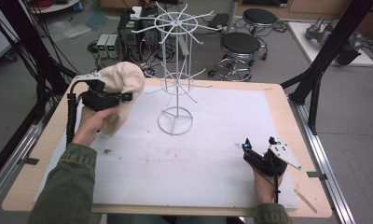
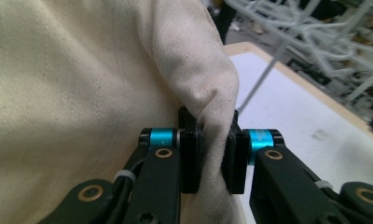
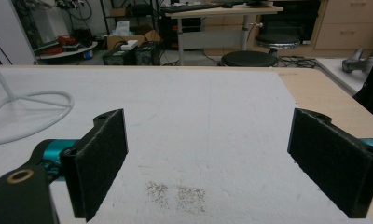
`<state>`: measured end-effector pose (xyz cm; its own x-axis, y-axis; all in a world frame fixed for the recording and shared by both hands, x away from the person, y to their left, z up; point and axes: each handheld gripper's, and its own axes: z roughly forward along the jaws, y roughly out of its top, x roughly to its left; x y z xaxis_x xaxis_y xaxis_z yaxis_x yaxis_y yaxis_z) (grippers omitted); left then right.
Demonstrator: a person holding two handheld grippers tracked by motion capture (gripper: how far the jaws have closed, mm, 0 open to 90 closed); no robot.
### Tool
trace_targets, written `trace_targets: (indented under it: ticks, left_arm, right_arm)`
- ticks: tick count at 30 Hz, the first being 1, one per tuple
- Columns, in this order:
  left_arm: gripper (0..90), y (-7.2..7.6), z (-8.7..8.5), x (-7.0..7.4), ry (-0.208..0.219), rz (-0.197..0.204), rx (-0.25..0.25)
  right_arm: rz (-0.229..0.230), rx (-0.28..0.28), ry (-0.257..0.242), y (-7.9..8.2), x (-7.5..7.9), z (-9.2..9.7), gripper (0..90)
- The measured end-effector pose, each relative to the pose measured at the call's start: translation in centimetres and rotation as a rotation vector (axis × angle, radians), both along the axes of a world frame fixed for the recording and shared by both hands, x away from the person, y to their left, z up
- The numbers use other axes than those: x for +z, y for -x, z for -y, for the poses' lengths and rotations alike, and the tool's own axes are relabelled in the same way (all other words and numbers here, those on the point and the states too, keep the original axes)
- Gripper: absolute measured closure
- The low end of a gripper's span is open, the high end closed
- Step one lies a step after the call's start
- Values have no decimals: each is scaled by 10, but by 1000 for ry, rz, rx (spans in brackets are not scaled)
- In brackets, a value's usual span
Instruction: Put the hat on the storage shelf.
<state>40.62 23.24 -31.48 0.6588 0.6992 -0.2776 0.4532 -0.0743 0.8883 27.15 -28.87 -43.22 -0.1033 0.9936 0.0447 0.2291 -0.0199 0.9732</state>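
I am counting one cream cloth cap [image 1: 123,83], one white wire rack [image 1: 176,70] and two grippers. My left gripper [image 1: 127,97] is clenching a fold of the cap, holding it off the white mat [image 1: 212,154] beside the rack. My right gripper [image 1: 258,143] is resting released, jaws spread wide over the mat

Left tongs [image 1: 127,96] raised and clamped; right tongs [image 1: 259,144] spread wide, low.
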Motion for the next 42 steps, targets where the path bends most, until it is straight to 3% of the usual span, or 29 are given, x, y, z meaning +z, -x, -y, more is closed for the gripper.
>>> trace_targets:
  ticks: [7,12,13,14,16,17,18,20,26,27,31,35,42]
  left_arm:
    - [797,16,-10,17,59,88,-31]
    - [797,29,-15,33,110,186,-55]
    - [797,29,-15,33,110,186,-55]
    - [797,35,-16,40,132,230,-66]
    - [797,40,-16,46,149,264,-73]
    - [797,40,-16,46,149,264,-73]
    - [796,44,-16,51,174,293,-85]
    - [793,48,-15,56,197,313,-93]
    - [791,59,-16,68,220,371,-107]
    - [790,62,-17,73,238,401,-111]
    - [785,64,-19,79,253,412,-114]
    - [786,67,-27,85,305,430,-107]
    - [786,72,-30,98,336,463,-126]
  right_arm:
    - [-5,-4,-4,0,0,0,110]
    - [-2,0,-1,0,0,0,110]
    - [0,1,-1,0,0,0,110]
    - [-1,1,-1,0,0,0,110]
    - [0,1,-2,-1,0,0,110]
    - [-1,1,-3,-1,-1,0,110]
    - [-5,2,-6,-1,-1,-1,110]
    - [-6,2,-7,0,0,-1,110]
    - [0,4,0,0,0,0,110]
    - [-1,4,-2,0,0,0,110]
    - [0,4,-2,0,0,-1,110]
    - [2,4,0,0,0,-1,110]
    - [3,1,-4,1,0,-1,110]
